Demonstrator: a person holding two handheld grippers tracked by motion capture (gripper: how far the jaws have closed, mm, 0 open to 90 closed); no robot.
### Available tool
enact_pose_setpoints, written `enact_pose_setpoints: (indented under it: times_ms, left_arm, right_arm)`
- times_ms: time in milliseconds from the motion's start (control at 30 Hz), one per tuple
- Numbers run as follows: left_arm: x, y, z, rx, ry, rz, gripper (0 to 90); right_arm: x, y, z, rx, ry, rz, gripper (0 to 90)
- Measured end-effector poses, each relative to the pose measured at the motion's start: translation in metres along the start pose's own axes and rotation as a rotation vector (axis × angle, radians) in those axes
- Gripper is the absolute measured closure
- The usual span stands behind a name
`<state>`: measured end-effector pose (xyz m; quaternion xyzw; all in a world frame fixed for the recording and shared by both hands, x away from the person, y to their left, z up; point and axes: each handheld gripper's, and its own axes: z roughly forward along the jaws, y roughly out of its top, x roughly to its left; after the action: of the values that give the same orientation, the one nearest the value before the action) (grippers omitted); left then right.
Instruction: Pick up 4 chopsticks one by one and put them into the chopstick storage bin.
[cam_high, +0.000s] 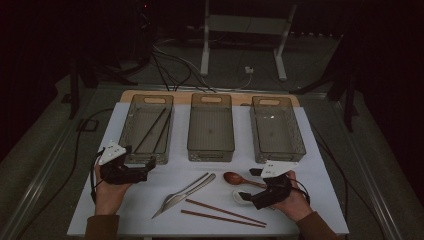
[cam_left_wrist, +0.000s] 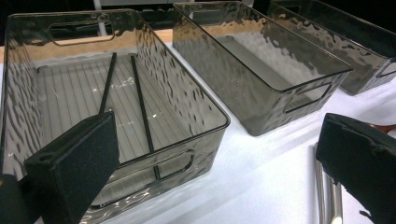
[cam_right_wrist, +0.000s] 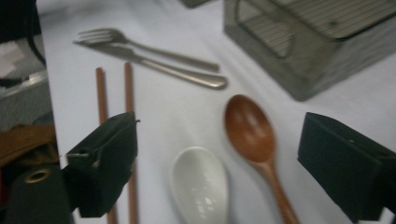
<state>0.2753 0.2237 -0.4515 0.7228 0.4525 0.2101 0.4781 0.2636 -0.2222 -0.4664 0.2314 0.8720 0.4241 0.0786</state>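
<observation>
Two black chopsticks (cam_high: 152, 129) lie lengthwise in the left bin (cam_high: 131, 131), at about ten o'clock on the white table (cam_high: 320, 165); in the left gripper view they run side by side along the ribbed floor of that bin (cam_left_wrist: 187, 100). The middle bin (cam_high: 210, 105) sits at twelve o'clock and the right bin (cam_high: 297, 131) at about two o'clock, all three smoky and see-through, set in a row with gaps between them.

On the near part of the table, around six o'clock, a metal fork (cam_high: 192, 185) and a metal knife (cam_high: 172, 200) lie close together, slanting. Just below them two brown chopsticks (cam_high: 225, 212) lie nearly parallel. A wooden spoon (cam_high: 235, 177) rests at about five o'clock, with a white spoon (cam_high: 240, 198) just beside it, partly under the right gripper.

The left gripper (cam_high: 145, 169) is held in the person's left hand (cam_high: 107, 192) at about eight o'clock, just in front of the left bin; its jaws are spread wide with nothing between them. The right gripper (cam_high: 246, 197) is held in the right hand (cam_high: 292, 202) at about four o'clock, its jaws also spread wide, and in the right gripper view the white spoon (cam_right_wrist: 198, 184) and the wooden spoon (cam_right_wrist: 254, 135) lie on the table between them.
</observation>
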Motion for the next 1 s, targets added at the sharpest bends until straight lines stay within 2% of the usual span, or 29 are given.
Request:
enact_pose_setpoints:
  times_ms: [267,467,567,700,800,1000]
  left_arm:
    - [-0.003,0.002,-0.001,-0.004,-0.003,0.010,0.7]
    - [-0.004,0.003,-0.001,-0.006,-0.004,0.012,0.7]
    - [-0.004,0.003,0.000,-0.007,-0.004,0.011,0.7]
    - [-0.004,0.002,0.000,-0.005,-0.004,0.009,0.7]
    - [-0.004,0.002,0.000,-0.005,-0.004,0.008,0.7]
    - [-0.004,0.002,0.001,-0.001,-0.003,0.008,0.7]
  right_arm:
    - [0.024,-0.001,0.020,0.067,0.067,-0.047,22.2]
    - [0.038,-0.004,0.031,0.117,0.094,-0.119,30.7]
    - [0.044,-0.005,0.034,0.127,0.110,-0.128,37.1]
    - [0.051,-0.008,0.042,0.164,0.135,-0.174,52.0]
    - [0.055,-0.010,0.047,0.188,0.155,-0.196,59.9]
    - [0.061,-0.015,0.053,0.226,0.185,-0.208,70.5]
